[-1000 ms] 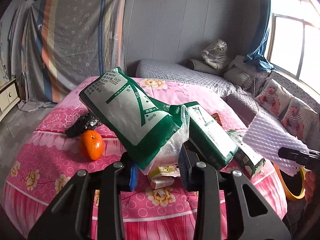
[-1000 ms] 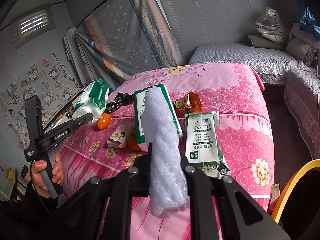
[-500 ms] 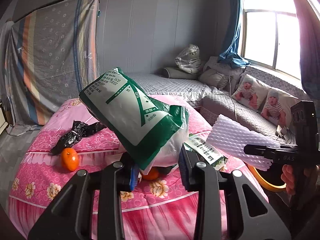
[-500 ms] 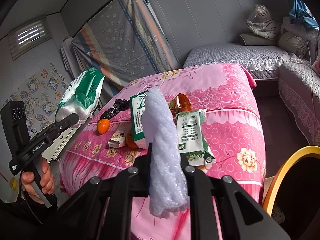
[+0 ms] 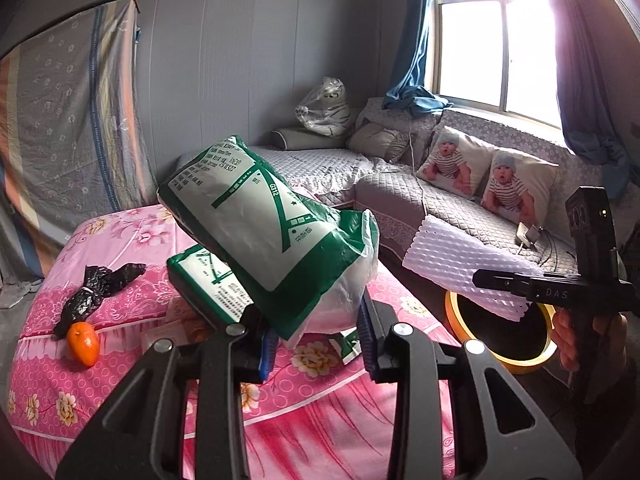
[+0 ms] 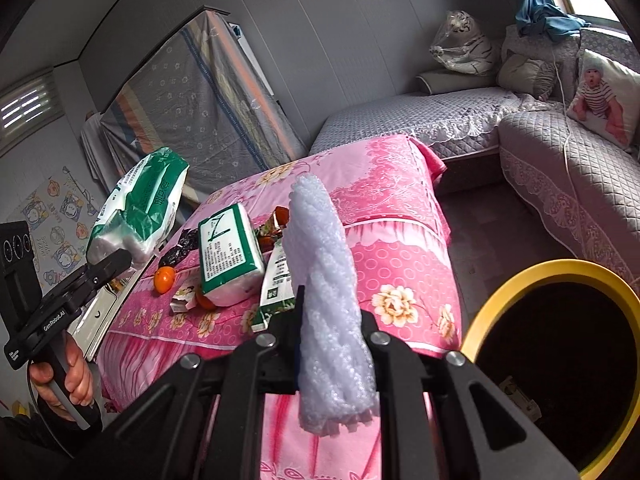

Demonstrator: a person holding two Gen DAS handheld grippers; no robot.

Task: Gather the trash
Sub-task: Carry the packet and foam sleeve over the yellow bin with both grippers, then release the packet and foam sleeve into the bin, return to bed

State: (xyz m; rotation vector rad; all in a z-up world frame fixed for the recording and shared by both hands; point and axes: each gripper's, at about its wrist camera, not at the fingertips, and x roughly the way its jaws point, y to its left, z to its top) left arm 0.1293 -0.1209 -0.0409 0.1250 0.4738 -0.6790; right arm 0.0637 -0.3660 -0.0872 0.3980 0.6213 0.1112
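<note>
My left gripper (image 5: pixel 318 342) is shut on a green-and-white plastic tissue bag (image 5: pixel 272 232) and holds it up above the pink table. It also shows in the right wrist view (image 6: pixel 140 208). My right gripper (image 6: pixel 332 344) is shut on a white foam net sleeve (image 6: pixel 324 288), which shows in the left wrist view (image 5: pixel 456 268) just above the yellow-rimmed trash bin (image 5: pixel 500 356). In the right wrist view the bin (image 6: pixel 520 280) is at the lower right, beside the table.
On the pink floral table (image 6: pixel 400 264) lie a green tissue pack (image 6: pixel 228 252), a flat green packet (image 6: pixel 276 276), a black bag (image 5: pixel 100 284), oranges (image 5: pixel 82 342) and small wrappers. A grey sofa (image 5: pixel 460 200) with cushions stands behind.
Both grippers have swung right toward the bin with their loads. The foam sleeve now hangs over the bin's rim, and the bin fills more of the right wrist view.
</note>
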